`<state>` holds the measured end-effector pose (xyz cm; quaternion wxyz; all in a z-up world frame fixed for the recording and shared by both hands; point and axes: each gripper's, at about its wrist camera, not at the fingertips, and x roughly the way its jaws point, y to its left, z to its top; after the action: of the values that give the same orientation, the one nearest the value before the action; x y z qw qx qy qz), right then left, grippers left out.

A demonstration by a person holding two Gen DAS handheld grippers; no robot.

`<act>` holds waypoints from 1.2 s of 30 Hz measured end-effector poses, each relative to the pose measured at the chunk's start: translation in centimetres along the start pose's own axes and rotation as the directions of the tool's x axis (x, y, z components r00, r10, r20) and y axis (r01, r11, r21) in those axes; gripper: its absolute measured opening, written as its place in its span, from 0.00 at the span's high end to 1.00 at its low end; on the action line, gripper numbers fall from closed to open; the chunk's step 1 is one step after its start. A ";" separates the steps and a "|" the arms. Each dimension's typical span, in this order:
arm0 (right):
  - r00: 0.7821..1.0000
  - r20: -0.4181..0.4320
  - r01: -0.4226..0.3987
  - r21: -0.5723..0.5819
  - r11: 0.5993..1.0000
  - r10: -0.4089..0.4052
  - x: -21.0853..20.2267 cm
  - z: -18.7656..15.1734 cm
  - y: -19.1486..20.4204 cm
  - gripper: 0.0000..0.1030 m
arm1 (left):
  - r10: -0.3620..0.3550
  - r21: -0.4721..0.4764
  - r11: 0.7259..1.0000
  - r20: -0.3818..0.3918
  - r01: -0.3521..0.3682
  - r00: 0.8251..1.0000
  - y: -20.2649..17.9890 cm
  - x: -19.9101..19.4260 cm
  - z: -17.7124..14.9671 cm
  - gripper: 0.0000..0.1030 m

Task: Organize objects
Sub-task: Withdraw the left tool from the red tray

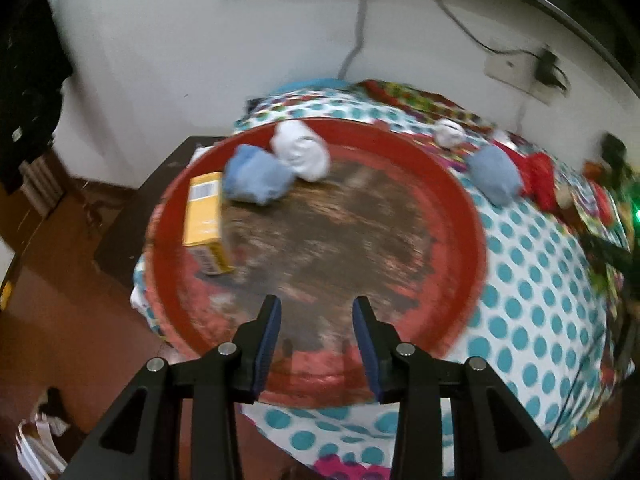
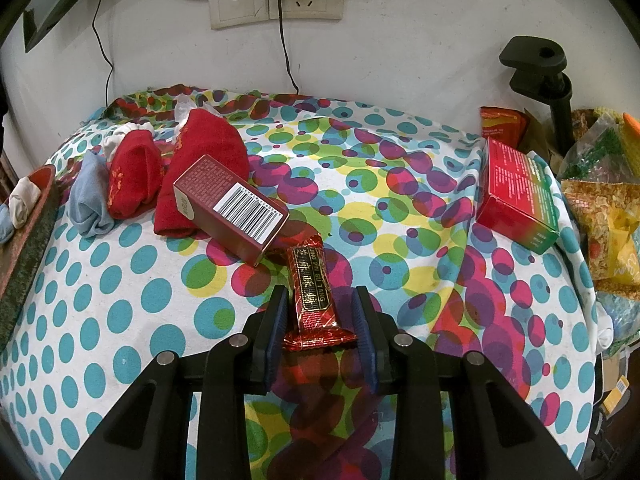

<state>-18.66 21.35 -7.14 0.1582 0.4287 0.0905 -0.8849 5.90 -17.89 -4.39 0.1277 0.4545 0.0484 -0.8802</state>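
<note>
In the left wrist view a round red tray (image 1: pixel 460 208) lies on the dotted cloth and holds a yellow box (image 1: pixel 204 220), a blue sock ball (image 1: pixel 256 180) and a white sock ball (image 1: pixel 302 150). My left gripper (image 1: pixel 317 308) is open and empty above the tray's near side. In the right wrist view my right gripper (image 2: pixel 322 298) is open, its fingers on either side of a red snack bar (image 2: pixel 314 292) that lies on the cloth. A dark red box (image 2: pixel 232 208) lies just beyond the bar, partly on red socks (image 2: pixel 168 176). A blue sock (image 2: pixel 90 196) lies to their left.
A red and green box (image 2: pixel 516 196) sits at the right, with snack bags (image 2: pixel 600 224) beyond the table edge. A black clamp stand (image 2: pixel 552 76) rises at the back right. Wall sockets (image 2: pixel 276 0) and cables hang behind. The tray's rim (image 2: pixel 24 240) shows at the left of the right wrist view.
</note>
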 end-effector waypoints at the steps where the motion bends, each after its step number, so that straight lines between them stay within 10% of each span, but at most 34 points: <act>1: 1.000 0.000 -0.002 0.001 1.000 0.002 0.0 0.0 -0.1 0.70 | -0.017 0.020 1.000 -0.007 0.017 1.000 -0.7 0.0 -0.2 0.63; 17: 1.000 -0.003 0.013 0.016 1.000 -0.013 0.1 0.0 -0.5 0.62 | -0.134 0.123 0.983 0.002 0.133 0.991 -5.1 -0.3 -1.3 0.63; 27: 1.000 -0.025 -0.011 0.001 1.000 0.012 0.4 0.2 0.0 0.27 | -0.145 0.104 0.984 0.005 0.143 0.989 -4.3 -0.1 -1.5 0.63; 32: 1.000 -0.017 -0.008 -0.007 1.000 0.008 0.2 0.1 0.4 0.36 | -0.146 0.091 0.985 -0.001 0.145 0.989 -3.9 -0.1 -1.6 0.63; 36: 1.000 -0.002 -0.012 -0.018 1.000 0.012 -0.1 0.1 0.7 0.64 | -0.134 0.089 0.987 0.004 0.133 0.991 -3.7 -0.3 -1.5 0.63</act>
<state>-18.44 20.71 -6.97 0.1674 0.4287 0.0959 -0.8826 6.27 -14.01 -5.09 0.0483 0.4511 0.0389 -0.8903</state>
